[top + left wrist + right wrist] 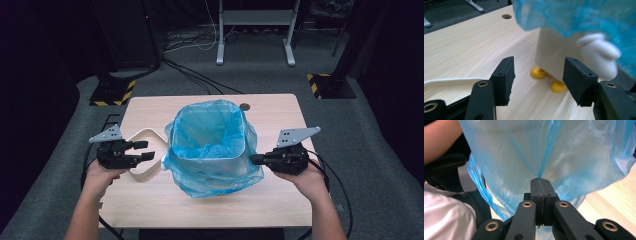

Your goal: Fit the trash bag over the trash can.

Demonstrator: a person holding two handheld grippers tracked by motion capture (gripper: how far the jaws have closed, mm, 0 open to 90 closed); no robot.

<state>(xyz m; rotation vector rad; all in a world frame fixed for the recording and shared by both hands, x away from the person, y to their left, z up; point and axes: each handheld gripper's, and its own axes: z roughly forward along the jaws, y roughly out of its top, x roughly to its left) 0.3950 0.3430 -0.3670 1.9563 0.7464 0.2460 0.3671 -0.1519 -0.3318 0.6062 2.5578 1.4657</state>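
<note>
White bin (pixel 210 167) lined with blue bag (pixel 210 132), nothing visible inside — my right gripper (pixel 254 159) pinches its film, left gripper (pixel 145 150) spread — empty.

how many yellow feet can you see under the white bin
2: two round yellow feet, one under the white plastic bin's near corner, the other just right of it. More may be hidden behind the bin.

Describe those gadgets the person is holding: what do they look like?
Both are black, angular tools. The left gripper and right gripper each carry a grey three-cornered plate on top and trail black cables. Their jaws are flat black blocks on arms with brass-coloured rivets. Forearms are bare.
</note>
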